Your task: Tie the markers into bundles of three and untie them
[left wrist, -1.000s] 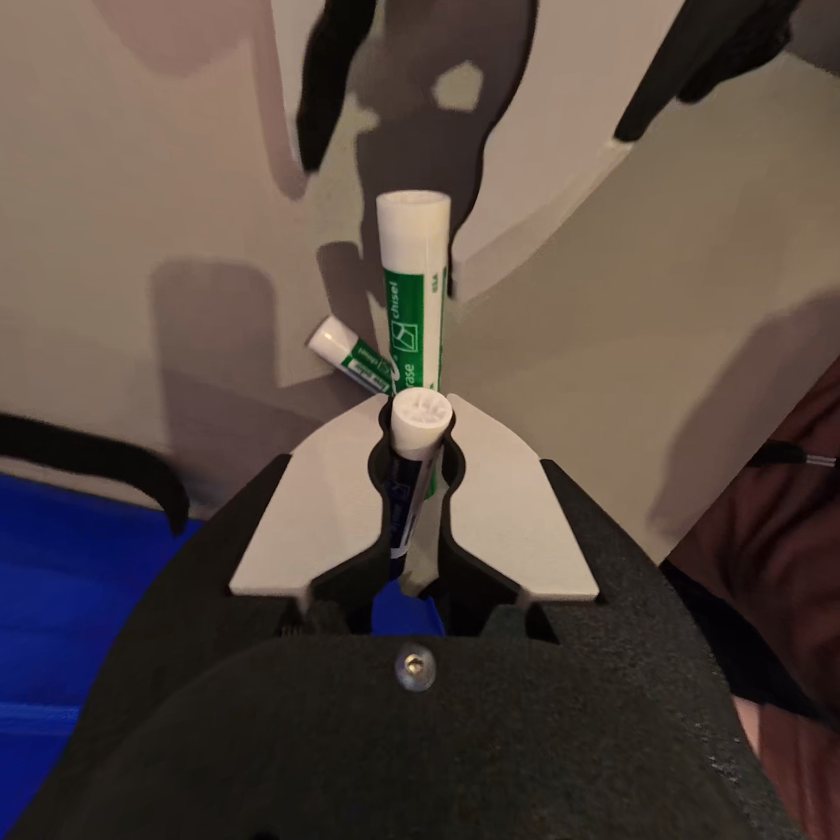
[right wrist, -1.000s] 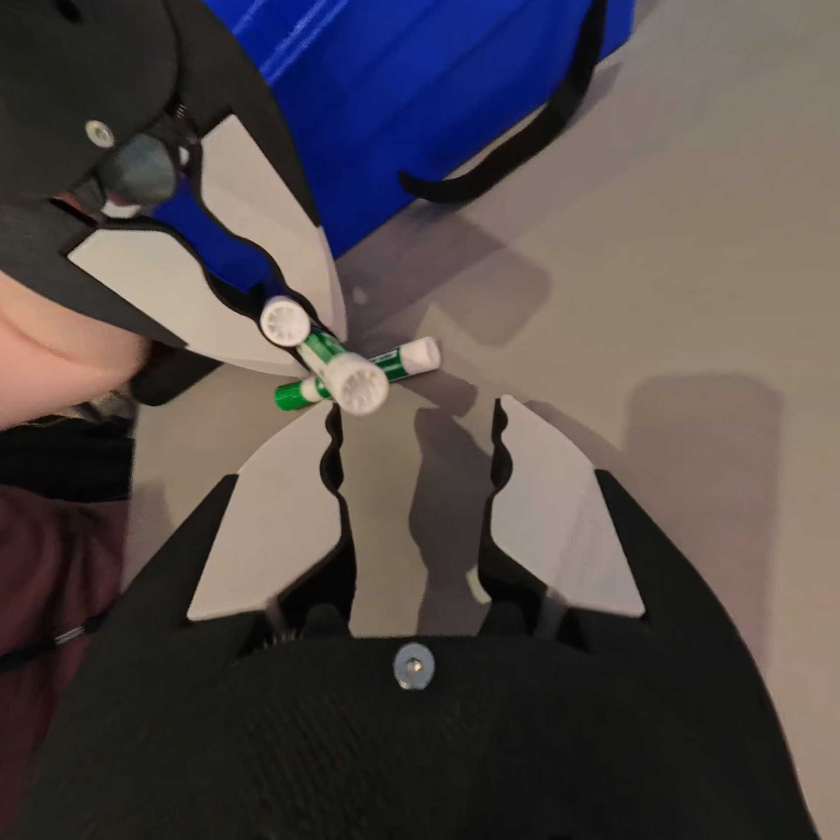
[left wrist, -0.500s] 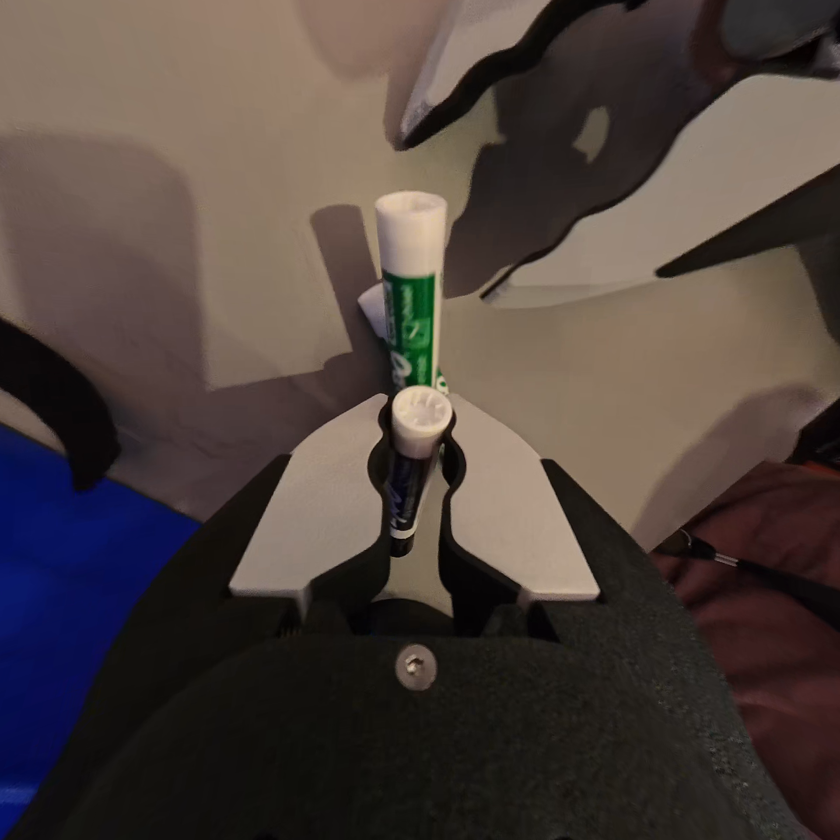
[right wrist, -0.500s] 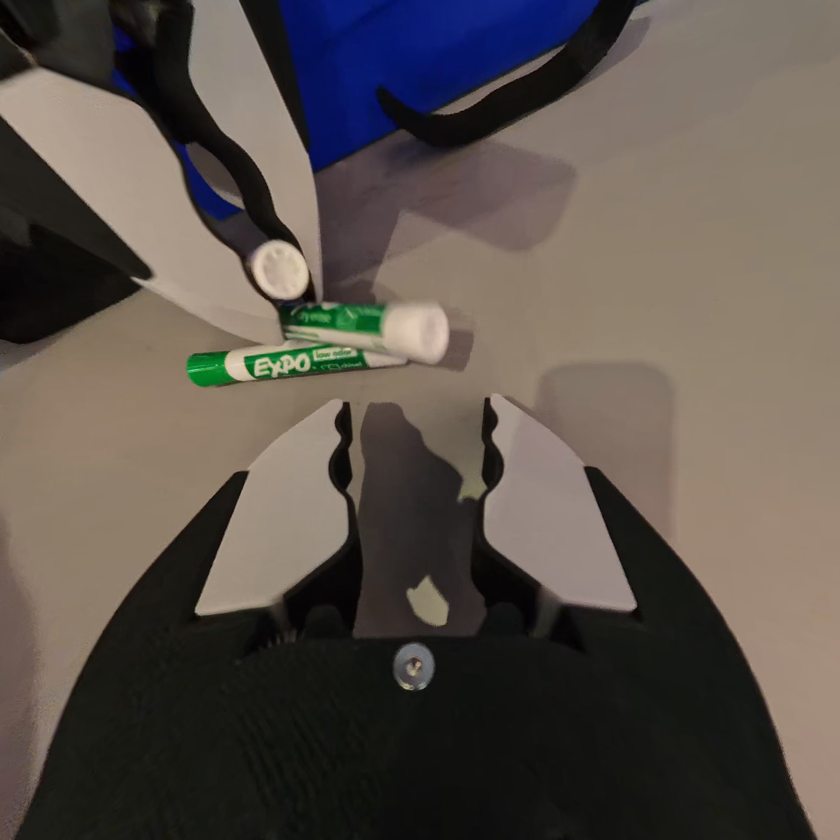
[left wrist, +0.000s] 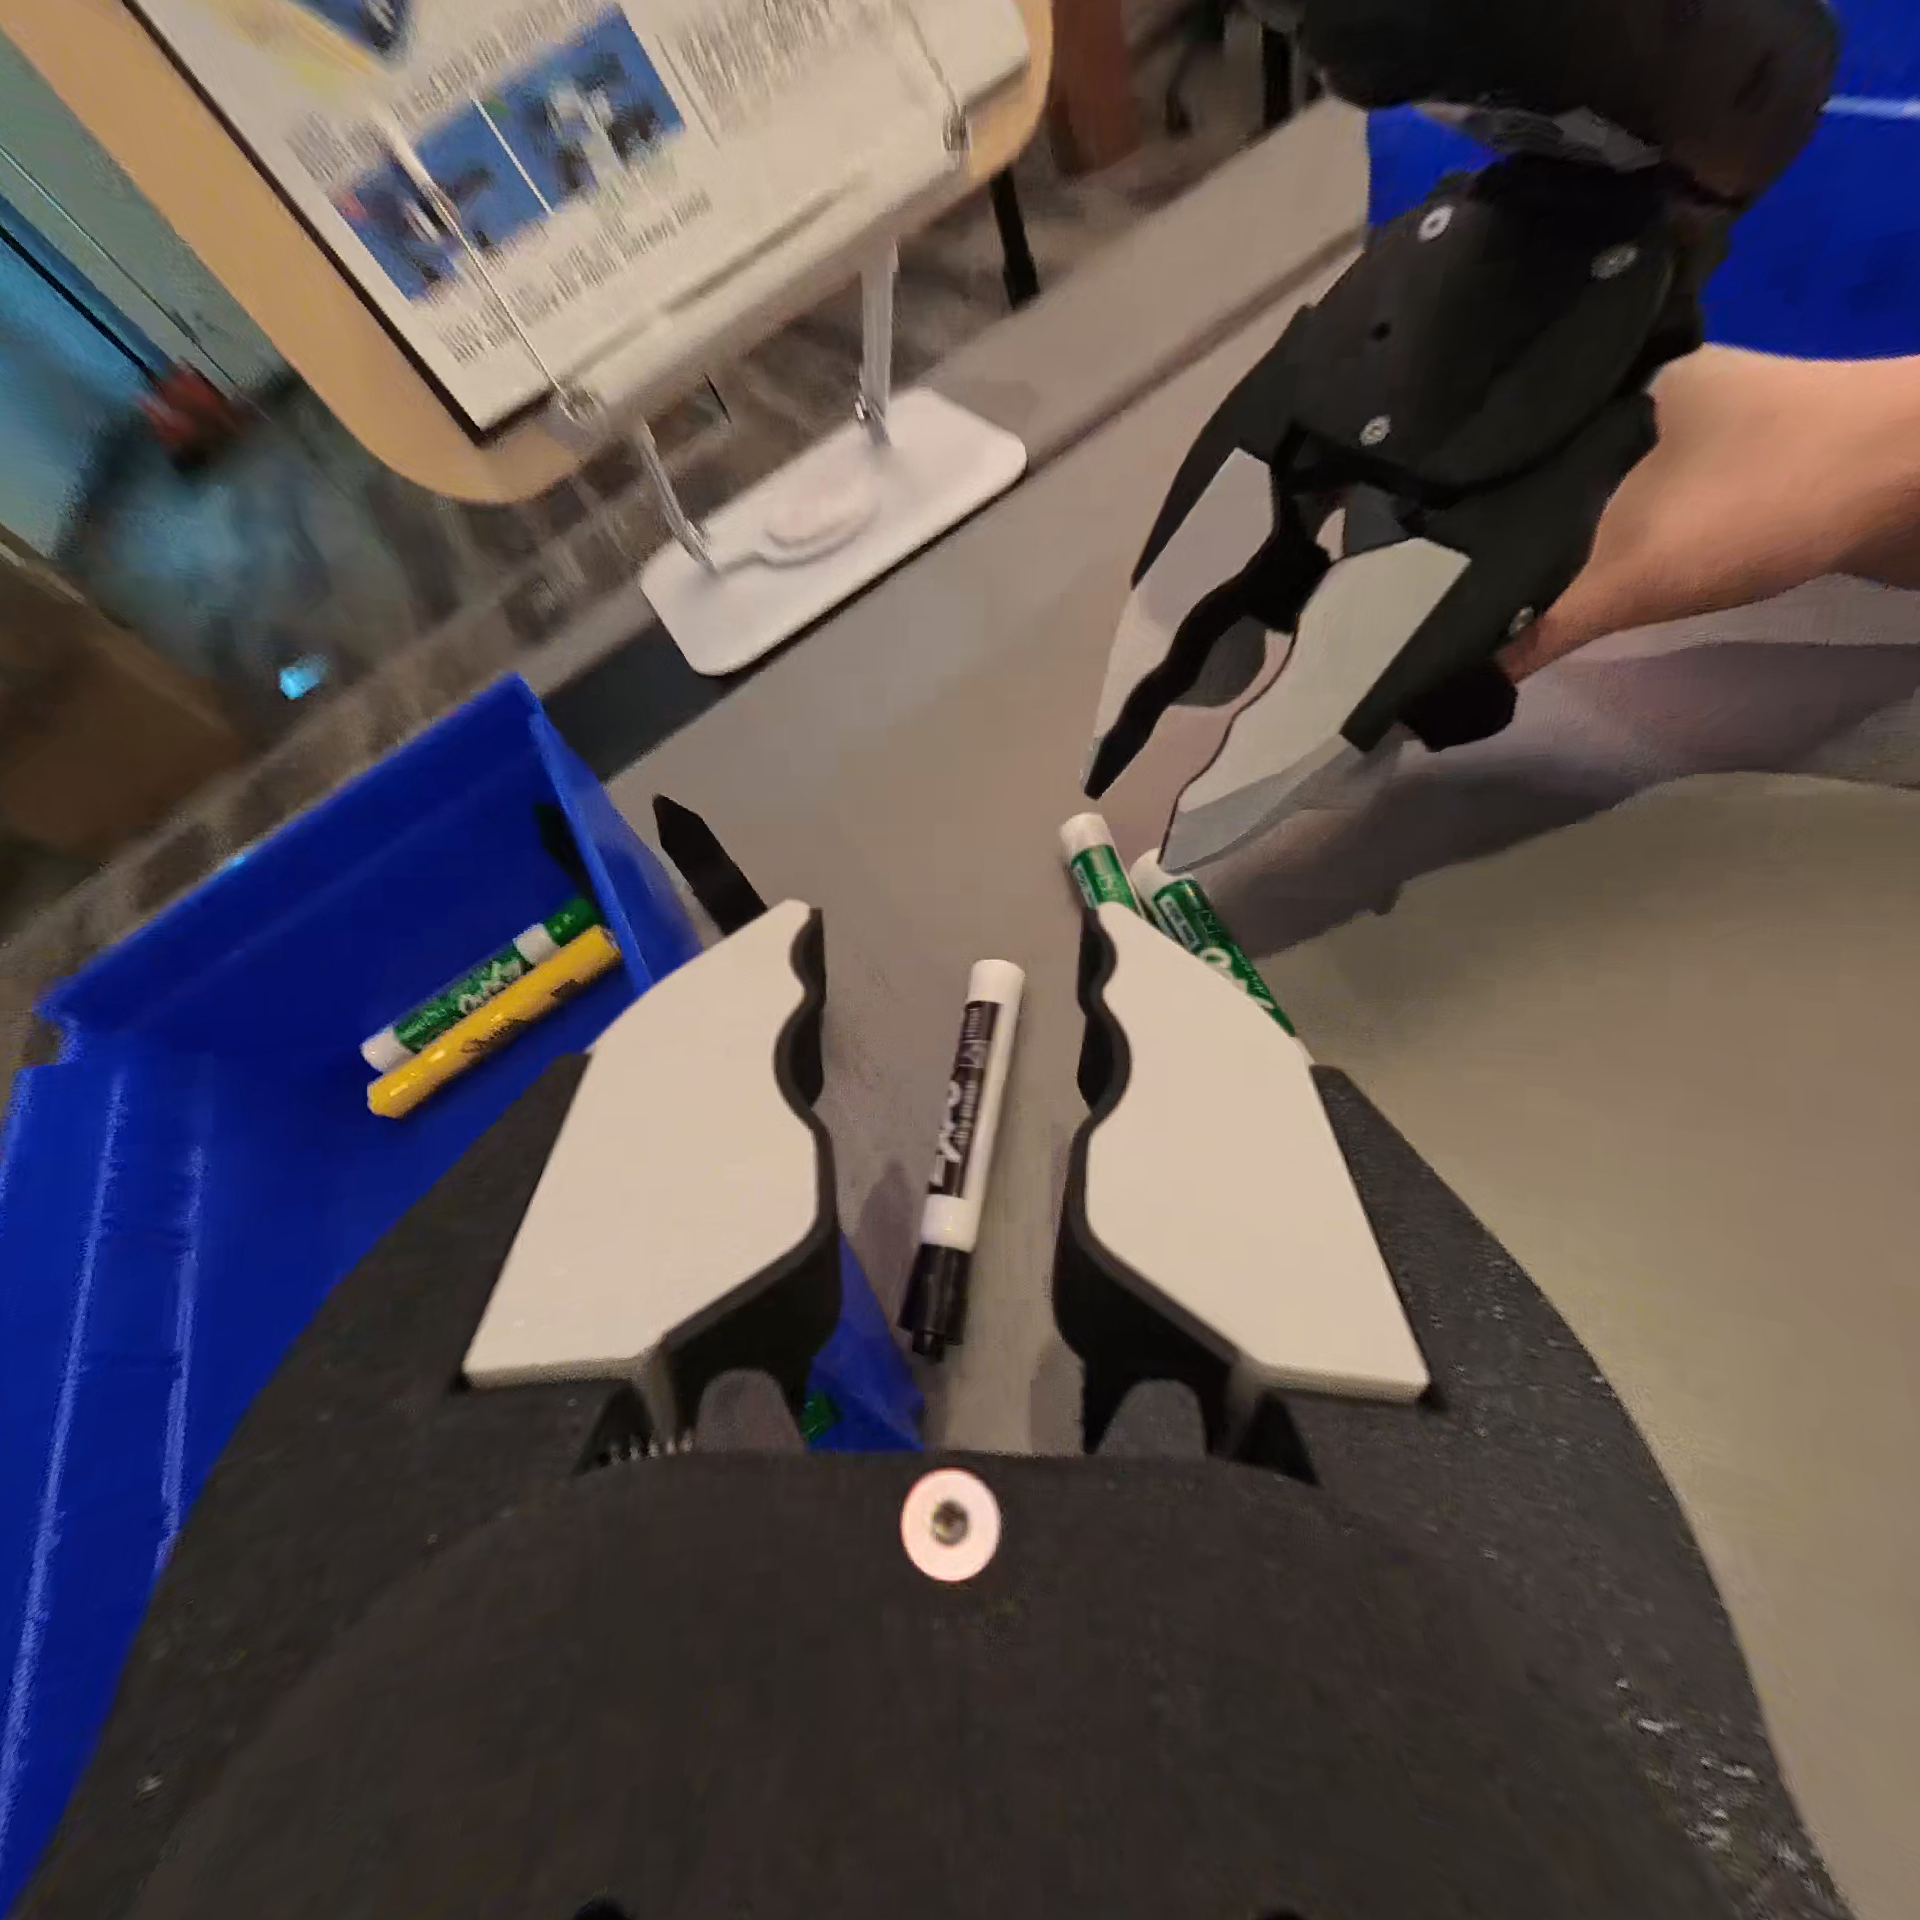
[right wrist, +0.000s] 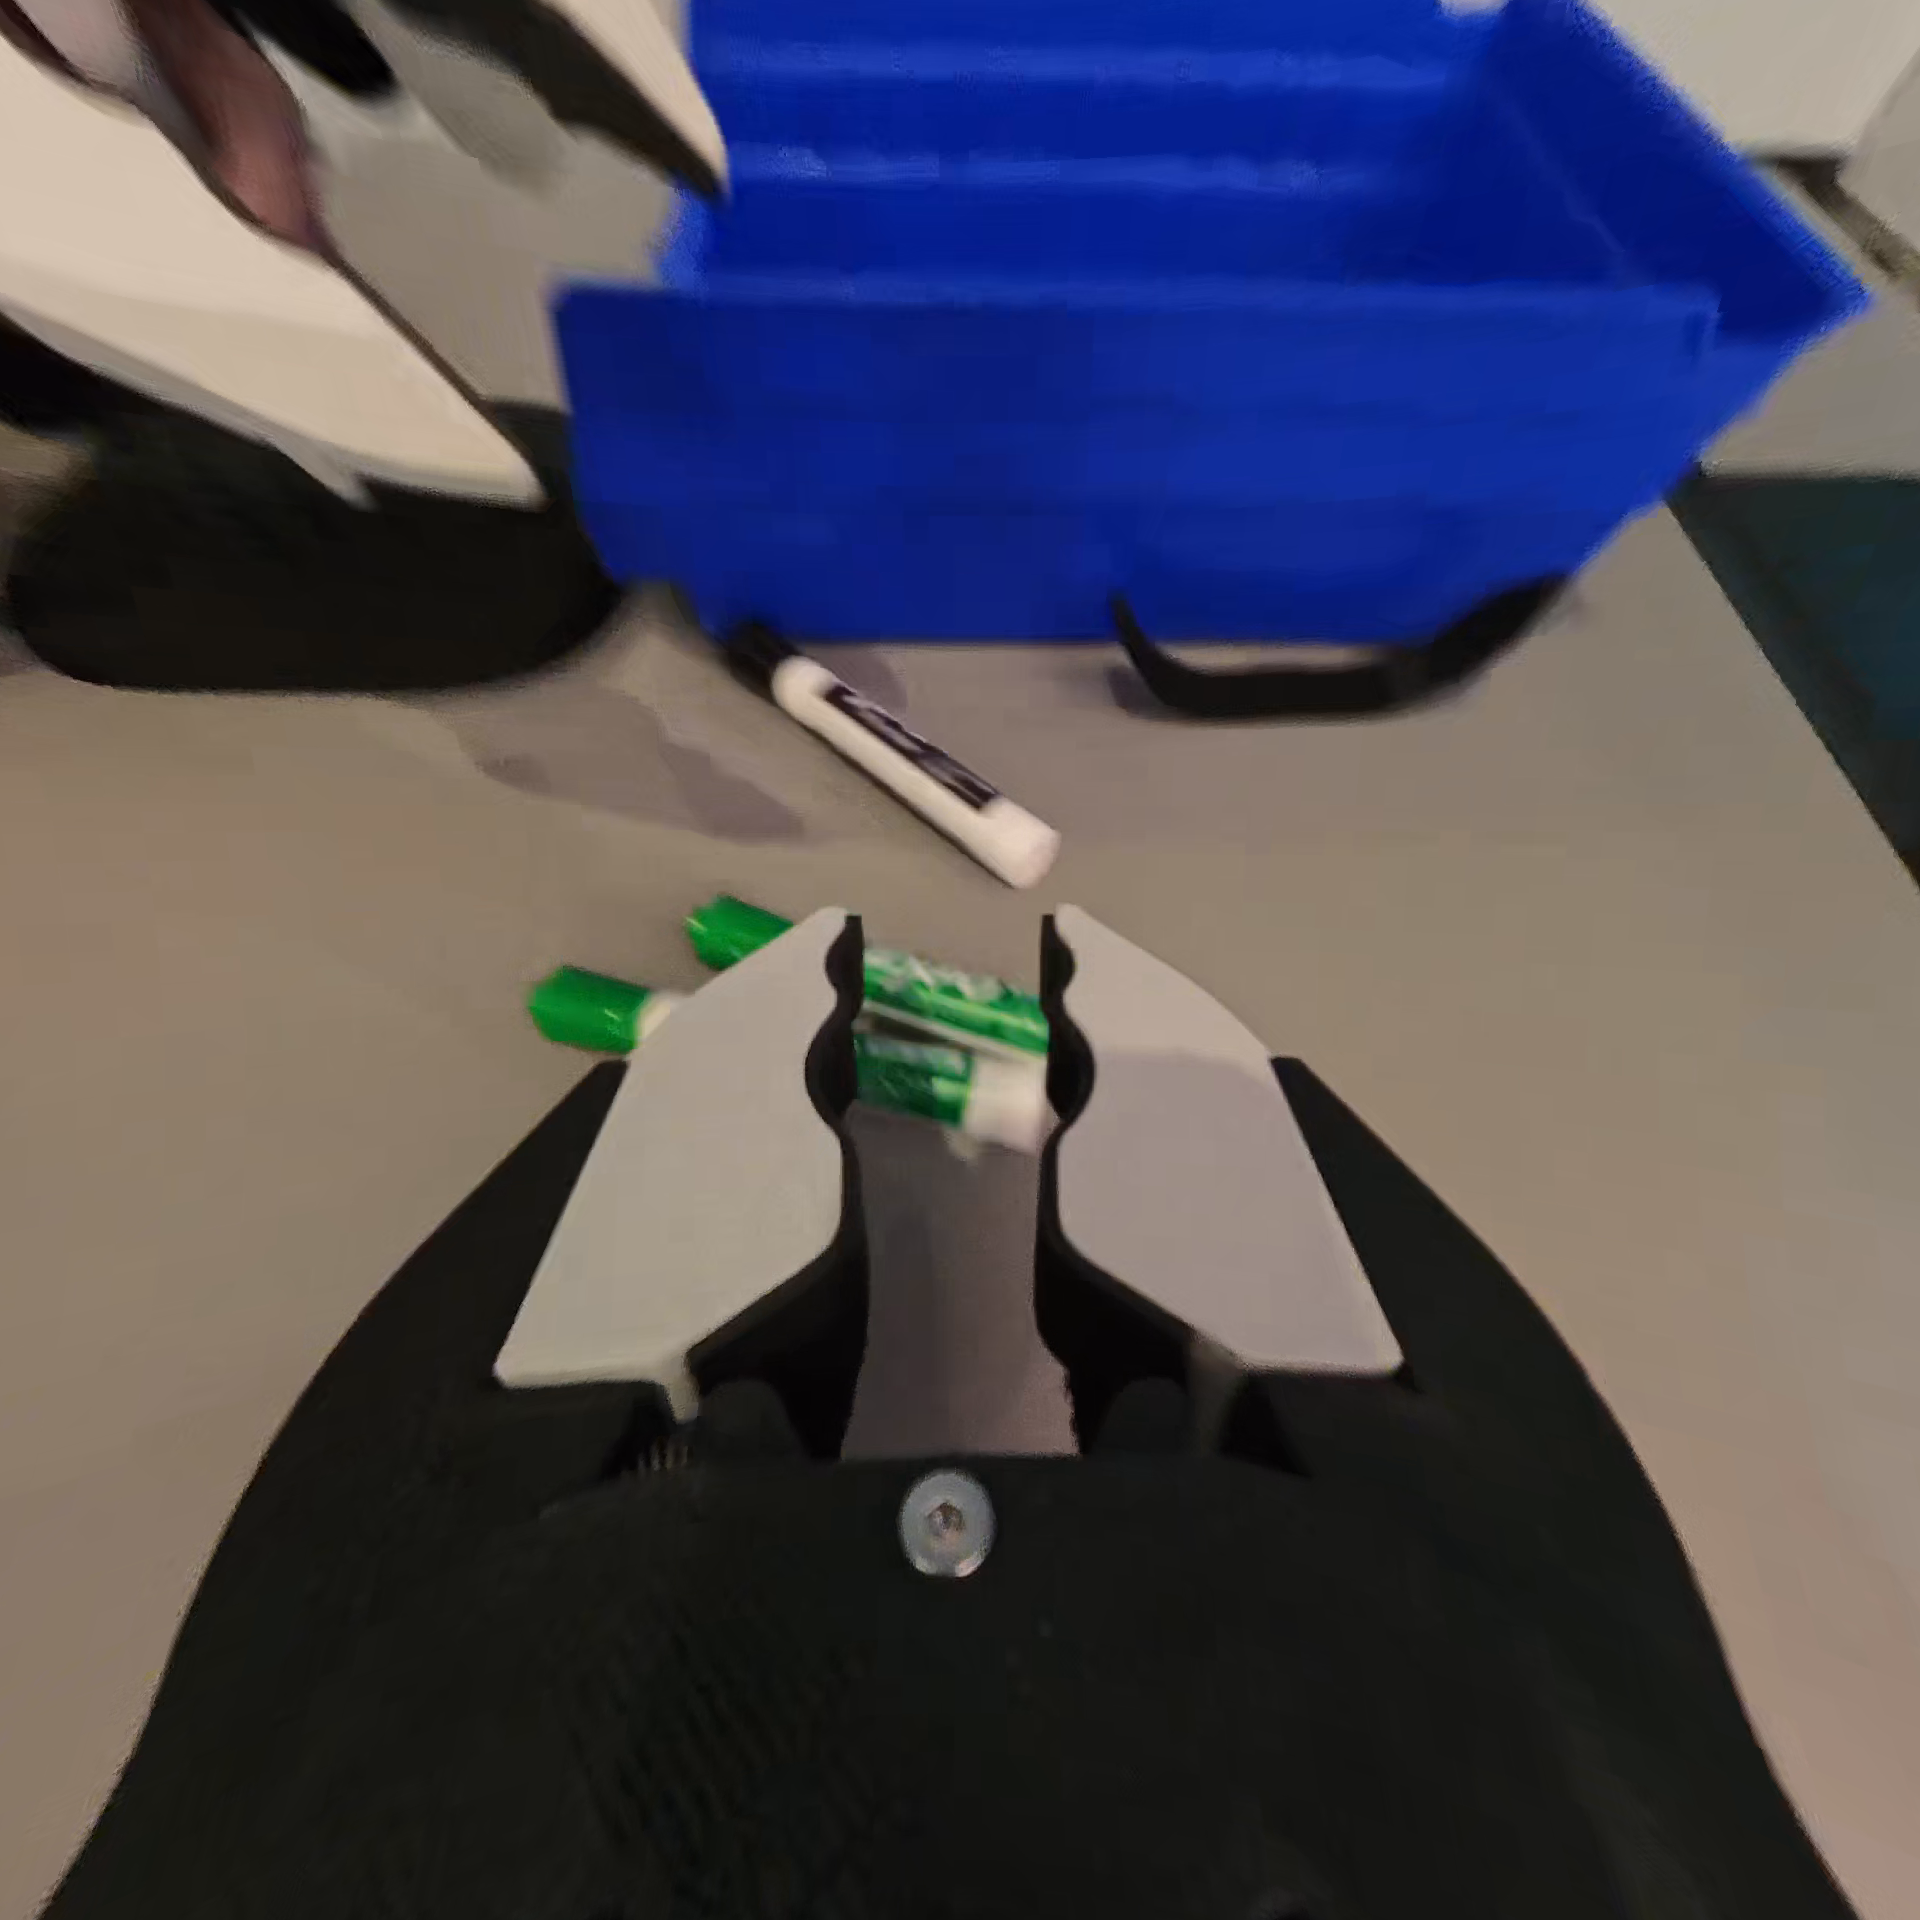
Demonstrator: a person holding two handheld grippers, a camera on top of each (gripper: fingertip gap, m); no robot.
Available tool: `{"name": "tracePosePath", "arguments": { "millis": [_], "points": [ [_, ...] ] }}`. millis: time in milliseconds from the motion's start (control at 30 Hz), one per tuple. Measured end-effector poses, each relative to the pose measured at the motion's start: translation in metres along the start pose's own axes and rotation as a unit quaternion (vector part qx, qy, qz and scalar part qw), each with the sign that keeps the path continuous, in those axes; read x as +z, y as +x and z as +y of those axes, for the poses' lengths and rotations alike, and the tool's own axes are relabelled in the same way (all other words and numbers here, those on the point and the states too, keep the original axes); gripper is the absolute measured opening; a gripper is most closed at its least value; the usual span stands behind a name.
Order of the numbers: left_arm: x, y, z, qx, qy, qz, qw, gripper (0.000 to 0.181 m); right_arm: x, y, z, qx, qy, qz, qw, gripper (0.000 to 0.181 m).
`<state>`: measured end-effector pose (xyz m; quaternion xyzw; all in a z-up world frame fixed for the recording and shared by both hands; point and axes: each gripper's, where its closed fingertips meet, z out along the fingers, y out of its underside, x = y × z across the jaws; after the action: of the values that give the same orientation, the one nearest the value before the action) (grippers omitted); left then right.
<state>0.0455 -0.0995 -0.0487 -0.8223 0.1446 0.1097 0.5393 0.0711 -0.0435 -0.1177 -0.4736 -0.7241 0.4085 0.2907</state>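
Markers loose on the bench — neither claw holds anything.

The left claw (left wrist: 948,1013) is wide open over the black marker (left wrist: 961,1153), whose long axis runs straight along the gap between the fingers. The right claw (right wrist: 948,997), part open, straddles two green markers (right wrist: 940,1023) lying crosswise to it — nearer this claw. The blue bin (right wrist: 1143,447) stands beyond.

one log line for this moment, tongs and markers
left tongs open | right tongs open | black marker on table | green markers loose
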Motion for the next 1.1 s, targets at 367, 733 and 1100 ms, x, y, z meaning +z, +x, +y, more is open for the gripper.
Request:
{"name": "tracePosePath", "arguments": {
  "millis": [367, 733, 1100],
  "points": [
    [-0.040, 0.002, -0.016, -0.182, 0.224, 0.136, 0.948, 0.052, 0.020, -0.007, -0.008, -0.032, -0.012, -0.041, 0.999, 0.040],
    [-0.049, -0.002, 0.004, -0.139, 0.173, 0.212, 0.952, 0.062, 0.081, 0.017, 0.013, -0.151, -0.143, -0.108, 0.972, 0.037],
    [-0.040, 0.018, 0.029, -0.118, 0.073, 0.226, 0.964, 0.052, 0.037, 0.016, -0.012, -0.171, -0.134, -0.116, 0.969, 0.021]
  ]
}}
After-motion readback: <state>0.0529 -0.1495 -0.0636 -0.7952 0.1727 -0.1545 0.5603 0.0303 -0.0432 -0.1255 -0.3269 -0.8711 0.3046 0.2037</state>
